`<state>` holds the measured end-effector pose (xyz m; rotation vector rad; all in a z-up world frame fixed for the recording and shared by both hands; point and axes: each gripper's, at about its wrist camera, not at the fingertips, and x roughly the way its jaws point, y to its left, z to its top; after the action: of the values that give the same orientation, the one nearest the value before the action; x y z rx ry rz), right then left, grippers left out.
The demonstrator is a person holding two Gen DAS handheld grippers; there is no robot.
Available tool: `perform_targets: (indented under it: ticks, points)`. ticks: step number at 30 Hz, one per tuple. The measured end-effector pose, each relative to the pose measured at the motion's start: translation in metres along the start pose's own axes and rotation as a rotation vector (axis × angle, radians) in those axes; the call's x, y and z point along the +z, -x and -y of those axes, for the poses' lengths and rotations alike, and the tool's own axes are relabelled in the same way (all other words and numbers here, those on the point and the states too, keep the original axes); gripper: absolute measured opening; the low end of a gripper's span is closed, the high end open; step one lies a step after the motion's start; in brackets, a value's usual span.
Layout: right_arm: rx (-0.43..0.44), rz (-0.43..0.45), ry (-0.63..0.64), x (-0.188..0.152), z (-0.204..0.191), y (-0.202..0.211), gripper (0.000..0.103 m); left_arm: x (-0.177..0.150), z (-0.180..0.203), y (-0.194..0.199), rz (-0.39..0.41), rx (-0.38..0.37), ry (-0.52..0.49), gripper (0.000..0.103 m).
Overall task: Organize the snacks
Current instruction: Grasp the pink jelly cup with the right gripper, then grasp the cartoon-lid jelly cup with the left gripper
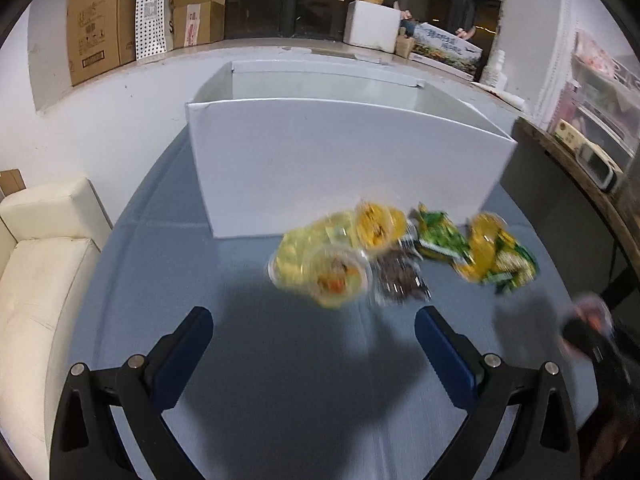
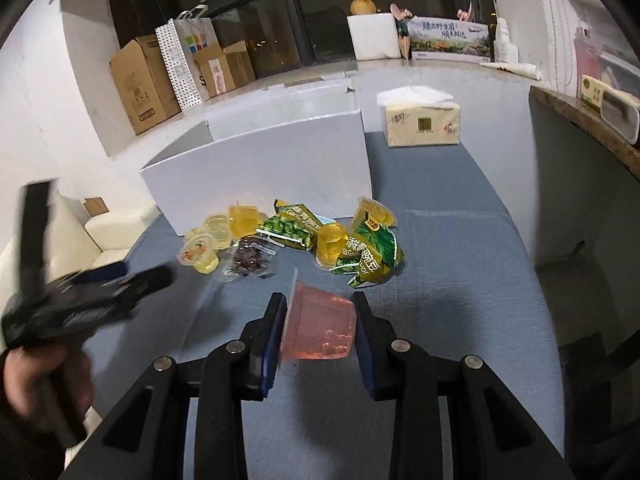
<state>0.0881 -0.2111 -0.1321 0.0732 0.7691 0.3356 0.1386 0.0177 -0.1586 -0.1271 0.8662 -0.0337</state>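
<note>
Gripping pink jelly cup (image 2: 320, 326), right gripper (image 2: 320, 320) hovers near snack pile (image 2: 296, 236); left gripper (image 1: 314, 330) open, empty, above surface (image 1: 280, 380).

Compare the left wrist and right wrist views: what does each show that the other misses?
Left wrist only: the left gripper, open with nothing between its fingers, and the far inner wall of the white box.

Right wrist only: the right gripper shut on a pink jelly cup, and a tissue pack to the right of the box.

Both: the box on the blue table, and the loose pile in front of it, with yellow jelly cups, green snack packets and a dark snack packet.
</note>
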Motion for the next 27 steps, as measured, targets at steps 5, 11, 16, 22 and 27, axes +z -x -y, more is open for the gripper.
perform_targets:
  ticks: [5,11,16,22,27]
  points:
    - [0.013,-0.005,0.010,-0.005,-0.003,0.004,0.035,0.013,0.006,-0.027,-0.029,0.026,-0.008,0.103]
    - [0.023,-0.013,0.021,-0.009,-0.004,0.005,0.035,0.017,0.010,-0.049,-0.067,0.043,-0.013,0.070]
    - [0.028,-0.016,0.007,-0.009,0.003,0.004,0.034,0.018,0.008,-0.052,-0.069,0.011,-0.029,0.051]
    - [0.038,-0.013,0.006,-0.008,0.001,0.004,0.033,0.012,0.008,-0.023,-0.026,-0.059,-0.048,0.051]
    - [0.058,-0.009,0.017,-0.003,-0.006,0.002,0.033,0.002,0.011,0.027,0.047,-0.129,-0.051,0.051]
